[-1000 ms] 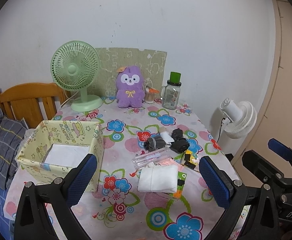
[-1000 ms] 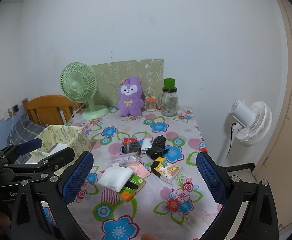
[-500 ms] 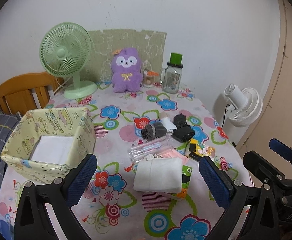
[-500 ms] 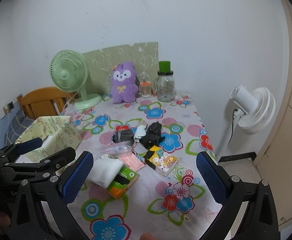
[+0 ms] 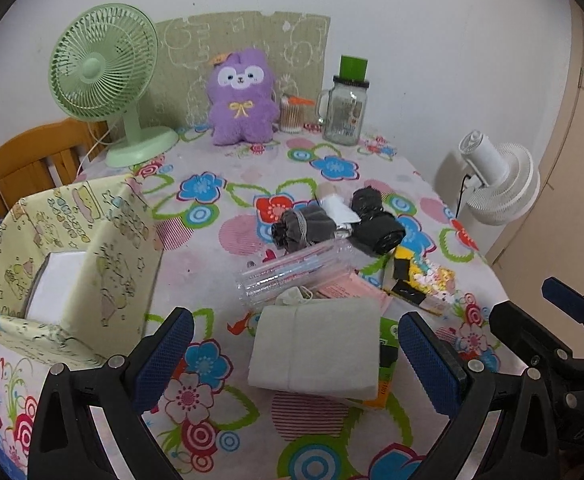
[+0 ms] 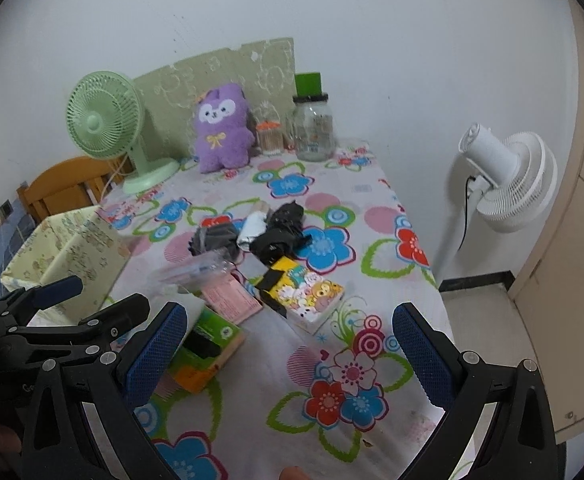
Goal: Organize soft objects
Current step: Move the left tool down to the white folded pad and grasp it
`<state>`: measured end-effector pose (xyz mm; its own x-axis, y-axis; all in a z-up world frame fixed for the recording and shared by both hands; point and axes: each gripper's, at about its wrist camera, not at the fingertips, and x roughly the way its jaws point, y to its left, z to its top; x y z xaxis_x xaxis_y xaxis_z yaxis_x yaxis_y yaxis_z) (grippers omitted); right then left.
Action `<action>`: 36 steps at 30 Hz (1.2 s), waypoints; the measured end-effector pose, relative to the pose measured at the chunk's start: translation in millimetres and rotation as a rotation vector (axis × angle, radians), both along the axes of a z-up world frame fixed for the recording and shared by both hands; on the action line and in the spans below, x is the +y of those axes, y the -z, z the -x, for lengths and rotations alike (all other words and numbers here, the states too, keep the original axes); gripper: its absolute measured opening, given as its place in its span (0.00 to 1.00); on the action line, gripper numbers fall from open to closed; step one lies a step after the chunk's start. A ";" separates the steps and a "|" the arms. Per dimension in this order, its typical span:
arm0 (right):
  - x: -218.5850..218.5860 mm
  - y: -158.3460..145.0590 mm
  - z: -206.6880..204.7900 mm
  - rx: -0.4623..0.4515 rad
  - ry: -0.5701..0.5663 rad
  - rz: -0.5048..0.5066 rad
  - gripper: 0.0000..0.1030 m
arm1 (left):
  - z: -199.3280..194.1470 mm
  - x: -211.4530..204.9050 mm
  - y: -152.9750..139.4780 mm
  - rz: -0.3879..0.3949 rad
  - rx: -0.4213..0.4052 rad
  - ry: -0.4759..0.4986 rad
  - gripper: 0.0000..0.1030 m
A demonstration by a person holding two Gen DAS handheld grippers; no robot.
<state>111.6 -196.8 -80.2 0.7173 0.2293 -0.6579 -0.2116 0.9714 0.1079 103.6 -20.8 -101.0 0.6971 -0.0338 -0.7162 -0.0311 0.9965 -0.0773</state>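
On the flowered tablecloth (image 5: 220,216), near the front edge, a folded white cloth (image 5: 315,346) lies flat, partly covering a green and orange box (image 6: 208,340). Just behind it sit a clear plastic pencil case (image 5: 292,272), a pink packet (image 6: 232,298) and a yellow cartoon-printed box (image 6: 307,292); farther back, a rolled grey sock bundle (image 5: 299,226), a white bundle (image 5: 337,210) and a black bundle (image 5: 375,228) cluster together, touching. At the left edge stands a pale yellow fabric storage box (image 5: 120,248) with a white folded item (image 5: 58,276) inside. A purple plush toy (image 5: 242,98) sits upright at the wall between a green desk fan (image 5: 106,76) and a glass jar (image 5: 345,108). The left gripper (image 5: 292,352) hovers with its jaws spread wide above the white cloth, holding nothing. The right gripper (image 6: 288,346) is likewise wide open and empty, over bare tablecloth right of the boxes.
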 end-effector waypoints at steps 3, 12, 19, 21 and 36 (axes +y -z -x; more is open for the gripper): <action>-2.2 7.7 -6.1 0.017 0.007 -0.002 1.00 | -7.9 -1.9 8.9 -0.012 0.018 0.000 1.00; -6.5 27.4 -21.4 0.059 0.018 -0.008 1.00 | -26.6 -5.2 31.6 -0.017 0.073 0.010 1.00; -8.4 33.8 -28.0 0.067 0.022 -0.011 1.00 | -39.5 -8.0 50.5 -0.019 0.122 0.021 1.00; -9.3 37.2 -30.7 0.073 0.023 -0.007 1.00 | -42.0 -8.2 57.5 -0.011 0.143 0.024 1.00; -11.4 47.1 -50.4 0.090 0.013 0.021 1.00 | -46.6 -1.8 64.6 0.077 0.157 0.037 0.87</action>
